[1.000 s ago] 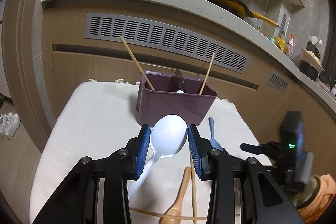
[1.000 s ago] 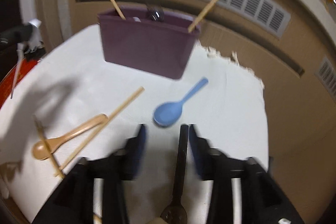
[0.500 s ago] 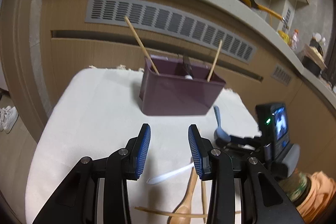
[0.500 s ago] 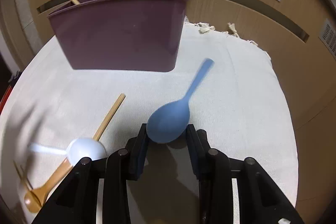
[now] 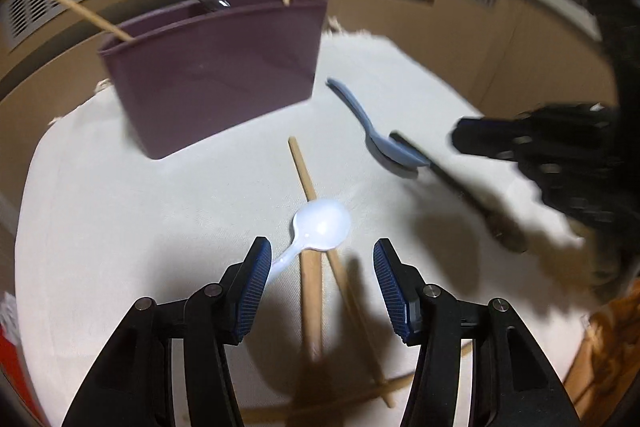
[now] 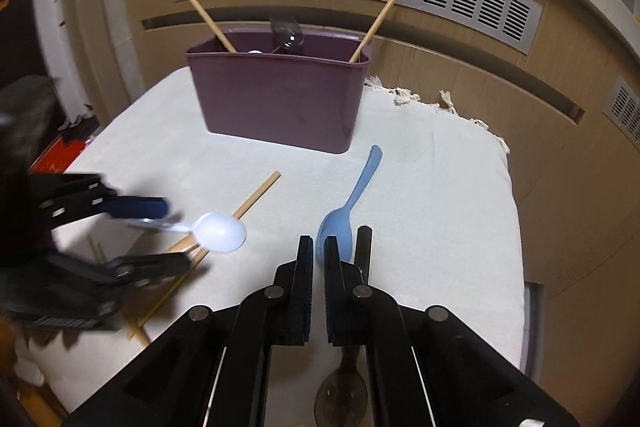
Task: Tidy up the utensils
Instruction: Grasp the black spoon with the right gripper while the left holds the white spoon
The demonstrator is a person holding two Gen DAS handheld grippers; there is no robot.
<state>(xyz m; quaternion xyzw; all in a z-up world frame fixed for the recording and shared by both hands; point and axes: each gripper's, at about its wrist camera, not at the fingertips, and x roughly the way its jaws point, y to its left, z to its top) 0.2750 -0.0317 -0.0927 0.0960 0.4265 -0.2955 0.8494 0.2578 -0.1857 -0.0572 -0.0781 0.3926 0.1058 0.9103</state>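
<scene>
A purple bin (image 5: 216, 67) (image 6: 280, 95) stands at the back of the white cloth, with two chopsticks and a clear spoon in it. My left gripper (image 5: 320, 287) (image 6: 144, 235) is open, with a white spoon (image 5: 320, 227) (image 6: 220, 231) lying on the cloth between and just ahead of its fingers. My right gripper (image 6: 318, 255) is shut on the bowl edge of a blue spoon (image 6: 352, 203) (image 5: 380, 139), whose handle points toward the bin.
Loose wooden chopsticks (image 5: 304, 171) (image 6: 256, 193) and a wooden spoon handle (image 5: 312, 307) lie crossed under the white spoon. A dark spoon (image 6: 342, 387) (image 5: 464, 187) lies under my right gripper. The cloth's fringed edge (image 6: 440, 99) is at the back right, with cabinet fronts beyond.
My left gripper let go of the white spoon, which now lies on the cloth, and has opened wider. My right gripper moved onto the blue spoon and shut on its bowl.
</scene>
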